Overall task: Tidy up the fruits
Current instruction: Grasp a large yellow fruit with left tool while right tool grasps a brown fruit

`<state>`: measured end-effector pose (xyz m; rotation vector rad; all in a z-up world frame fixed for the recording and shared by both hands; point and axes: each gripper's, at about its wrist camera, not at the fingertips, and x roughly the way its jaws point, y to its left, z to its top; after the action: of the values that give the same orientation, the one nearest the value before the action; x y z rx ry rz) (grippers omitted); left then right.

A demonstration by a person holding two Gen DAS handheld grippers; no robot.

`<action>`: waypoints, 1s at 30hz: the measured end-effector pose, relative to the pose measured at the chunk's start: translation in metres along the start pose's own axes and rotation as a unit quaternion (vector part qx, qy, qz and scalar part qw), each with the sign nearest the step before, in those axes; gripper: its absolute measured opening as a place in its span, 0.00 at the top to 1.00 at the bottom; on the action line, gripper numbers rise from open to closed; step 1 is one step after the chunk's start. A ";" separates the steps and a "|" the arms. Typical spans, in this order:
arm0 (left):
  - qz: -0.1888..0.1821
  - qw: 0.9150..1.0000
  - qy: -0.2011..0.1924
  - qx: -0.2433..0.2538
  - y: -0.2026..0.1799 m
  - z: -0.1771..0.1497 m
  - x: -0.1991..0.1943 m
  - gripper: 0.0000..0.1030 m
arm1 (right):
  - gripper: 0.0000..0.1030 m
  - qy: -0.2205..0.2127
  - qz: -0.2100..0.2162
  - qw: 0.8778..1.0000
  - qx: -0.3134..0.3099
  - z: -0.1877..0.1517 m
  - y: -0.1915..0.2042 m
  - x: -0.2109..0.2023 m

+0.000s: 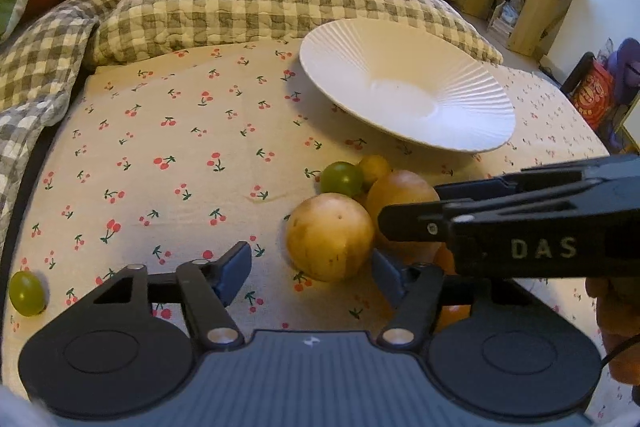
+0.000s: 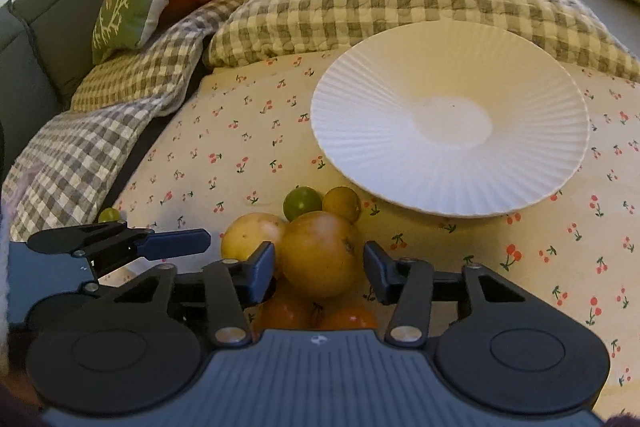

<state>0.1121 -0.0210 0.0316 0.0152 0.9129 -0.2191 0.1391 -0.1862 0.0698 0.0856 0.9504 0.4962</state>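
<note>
My left tool [image 1: 310,273] and right tool [image 2: 319,267], both spread, straddle yellow fruits [image 2: 320,253] near the white plate [image 2: 448,119].

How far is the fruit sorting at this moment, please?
Done: nothing; the white plate holds no fruit. In hand: each gripper brackets a yellow fruit, left gripper, right gripper, neither lifted. Left: the whole pile, plus the stray green fruit.

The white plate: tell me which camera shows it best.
The right wrist view. There the white plate appears whole, seen more from above, with its ribbed rim and flat centre clear and nothing on it. In the left wrist view the white plate is also whole but seen at a lower slant, so it looks flattened.
</note>
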 end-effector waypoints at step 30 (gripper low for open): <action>-0.003 1.000 0.000 0.028 -0.003 0.000 0.006 0.62 | 0.70 -0.014 0.020 1.000 -0.003 0.005 -0.007 -0.011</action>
<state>0.1148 -0.0252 0.0266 0.0642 0.9065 -0.2509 0.1408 -0.1966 0.0792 0.1069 0.9205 0.5342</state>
